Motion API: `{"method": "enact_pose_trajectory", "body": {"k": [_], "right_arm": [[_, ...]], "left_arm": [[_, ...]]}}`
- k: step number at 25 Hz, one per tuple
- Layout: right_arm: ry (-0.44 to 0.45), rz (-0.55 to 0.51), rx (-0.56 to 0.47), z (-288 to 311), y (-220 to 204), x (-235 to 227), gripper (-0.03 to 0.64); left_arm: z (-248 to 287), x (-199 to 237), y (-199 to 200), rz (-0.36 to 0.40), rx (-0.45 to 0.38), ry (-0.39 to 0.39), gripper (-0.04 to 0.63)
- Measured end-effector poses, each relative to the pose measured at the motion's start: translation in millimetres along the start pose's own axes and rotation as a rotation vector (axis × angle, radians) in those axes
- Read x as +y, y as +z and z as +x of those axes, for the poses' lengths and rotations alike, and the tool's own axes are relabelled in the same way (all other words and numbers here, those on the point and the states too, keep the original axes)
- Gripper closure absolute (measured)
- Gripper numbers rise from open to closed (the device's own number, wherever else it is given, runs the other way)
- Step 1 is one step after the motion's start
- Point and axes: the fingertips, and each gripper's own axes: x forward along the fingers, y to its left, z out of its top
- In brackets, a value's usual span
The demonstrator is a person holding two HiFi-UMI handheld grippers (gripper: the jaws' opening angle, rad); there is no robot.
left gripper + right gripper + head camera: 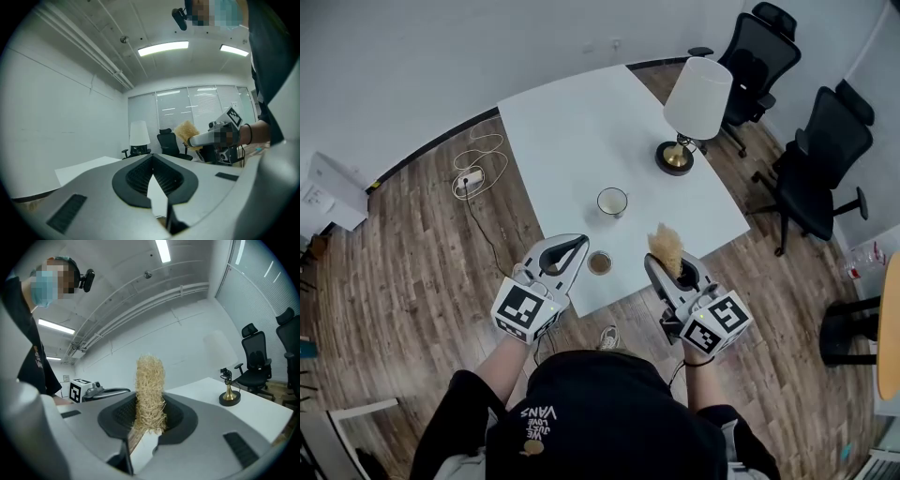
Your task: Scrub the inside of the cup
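Note:
A white cup (612,202) stands upright on the white table (572,122), beyond both grippers. My left gripper (577,244) hovers over the table's near edge, shut with nothing between its jaws; its own view points up at the room, jaws (151,161) meeting. My right gripper (664,270) is shut on a straw-coloured loofah scrubber (667,246), which sticks up out of the jaws (149,420) as a tall fibrous column (150,387). Neither gripper touches the cup. The scrubber (186,129) also shows in the left gripper view.
A small round brown-topped item (599,262) sits near the table's front edge between the grippers. A lamp with a white shade (697,98) and brass base (676,157) stands at the table's right. Black office chairs (820,159) are beyond it. A cable (473,173) lies on the wooden floor.

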Motion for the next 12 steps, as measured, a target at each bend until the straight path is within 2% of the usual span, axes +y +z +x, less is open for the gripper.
{"method": "enact_pose_trajectory", "body": {"k": [6, 12], "right_arm": [[0.052, 0.010, 0.022, 17, -5, -17, 0.523], [0.041, 0.034, 0.038, 33, -9, -31, 0.523]], "left_arm": [[15, 11, -7, -0.030, -0.002, 0.027, 0.584], [30, 27, -21, -0.036, 0.027, 0.015, 0.584]]}}
